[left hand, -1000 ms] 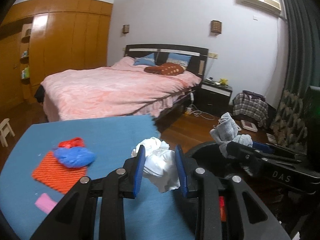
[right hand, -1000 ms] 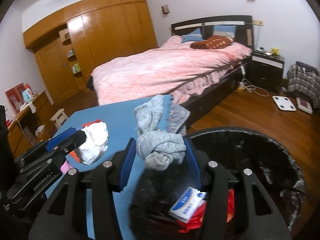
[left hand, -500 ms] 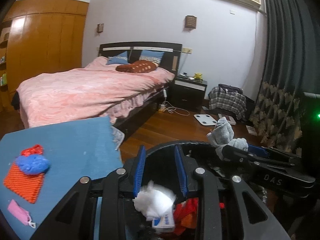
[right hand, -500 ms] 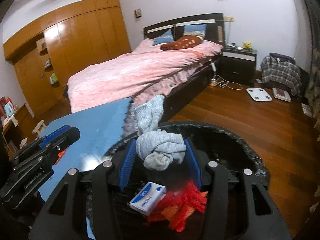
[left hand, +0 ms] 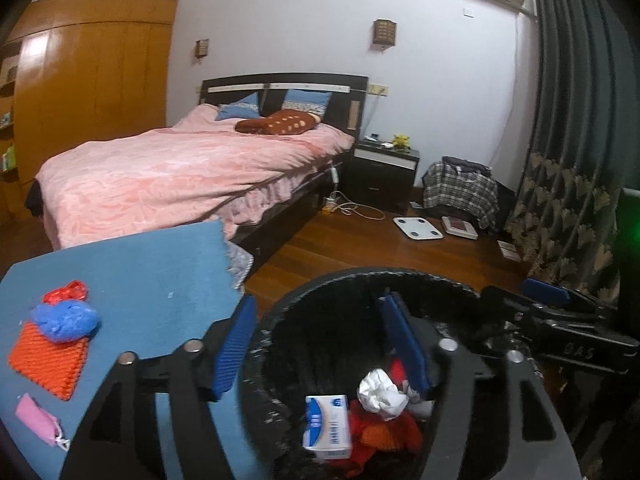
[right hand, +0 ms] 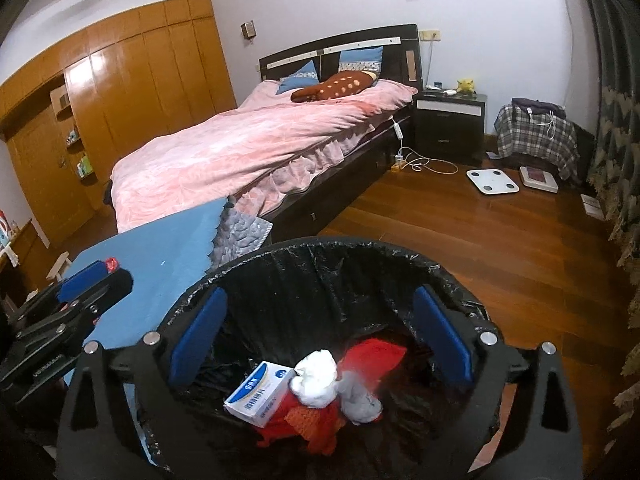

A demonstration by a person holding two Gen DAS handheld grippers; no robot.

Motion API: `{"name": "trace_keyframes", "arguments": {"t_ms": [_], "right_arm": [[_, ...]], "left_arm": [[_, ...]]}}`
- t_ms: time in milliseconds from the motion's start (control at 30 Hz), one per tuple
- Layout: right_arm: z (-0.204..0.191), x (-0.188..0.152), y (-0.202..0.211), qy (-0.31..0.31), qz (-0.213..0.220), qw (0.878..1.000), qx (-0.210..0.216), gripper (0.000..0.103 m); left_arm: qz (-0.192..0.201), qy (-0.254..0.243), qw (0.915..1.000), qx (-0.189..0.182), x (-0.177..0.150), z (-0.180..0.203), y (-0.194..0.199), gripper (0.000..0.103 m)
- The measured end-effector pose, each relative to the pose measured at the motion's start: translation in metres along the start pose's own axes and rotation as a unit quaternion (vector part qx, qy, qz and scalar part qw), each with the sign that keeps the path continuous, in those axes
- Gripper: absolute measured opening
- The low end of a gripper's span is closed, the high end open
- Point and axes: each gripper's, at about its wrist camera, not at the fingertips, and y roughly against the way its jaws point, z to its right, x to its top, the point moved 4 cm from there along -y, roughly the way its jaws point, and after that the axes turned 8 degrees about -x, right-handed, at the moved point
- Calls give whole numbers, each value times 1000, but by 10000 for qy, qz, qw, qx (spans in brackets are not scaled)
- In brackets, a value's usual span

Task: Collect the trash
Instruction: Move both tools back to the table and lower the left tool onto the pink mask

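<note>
Both grippers hung over the bin (right hand: pixel 360 264), a round one lined with a black bag, standing on the wood floor just right of the blue bench (left hand: pixel 132 280). The left gripper (left hand: pixel 320 344) had its blue fingers (left hand: pixel 234 344) spread wide and empty, the left one above the bench edge, the right one inside the bin's mouth. The right gripper (right hand: pixel 320 336) was likewise wide open, holding nothing, both its fingers (right hand: pixel 440 336) over the bin's opening. In the bottom of the bin lay the trash: a white and blue box (right hand: pixel 260 394) to the left, a white wad (right hand: pixel 316 378) touching it on the right, a grey sock (right hand: pixel 358 398) just right of the wad, and red scraps (right hand: pixel 376 356) beneath and behind them. The sock looked blurred in the right wrist view. On the bench, well left of the bin, an orange mat (left hand: pixel 48 356) lay flat with a blue wad (left hand: pixel 66 318) on its far corner and a red bag (left hand: pixel 66 292) just beyond that; a pink mask (left hand: pixel 36 420) lay near the mat, at the bench's near left edge. Beyond the bench stood a bed (left hand: pixel 168 168) under a pink cover, with a dark nightstand (left hand: pixel 384 168) to its right and a white scale (left hand: pixel 418 227) on the floor.
</note>
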Motion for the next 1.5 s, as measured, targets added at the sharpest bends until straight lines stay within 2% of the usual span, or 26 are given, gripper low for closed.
{"name": "trace_keyframes", "arguments": {"t_ms": [67, 200, 533, 733, 933, 1267, 1500], "right_arm": [[-3, 1, 0, -8, -9, 10000, 28, 95], [-19, 3, 1, 29, -27, 9999, 126, 96], [-100, 5, -3, 468, -46, 9962, 734, 96], [-154, 0, -5, 791, -94, 9903, 1135, 96], [-209, -8, -8, 1092, -141, 9824, 1510, 96], [-271, -27, -20, 1465, -271, 9725, 1792, 96], [-291, -43, -34, 1612, -404, 9697, 1792, 96]], "left_arm": [[24, 33, 9999, 137, 0, -8, 6, 79], [74, 132, 9991, 390, 0, -27, 19, 86], [105, 428, 9916, 1214, -19, -95, 64, 88], [67, 557, 9819, 1807, -36, -143, 95, 88], [-37, 756, 9714, 2249, -56, -185, 121, 88], [-342, 1156, 9580, 2603, -94, -235, 134, 88], [-545, 1518, 9541, 2522, -114, -254, 130, 87]]}}
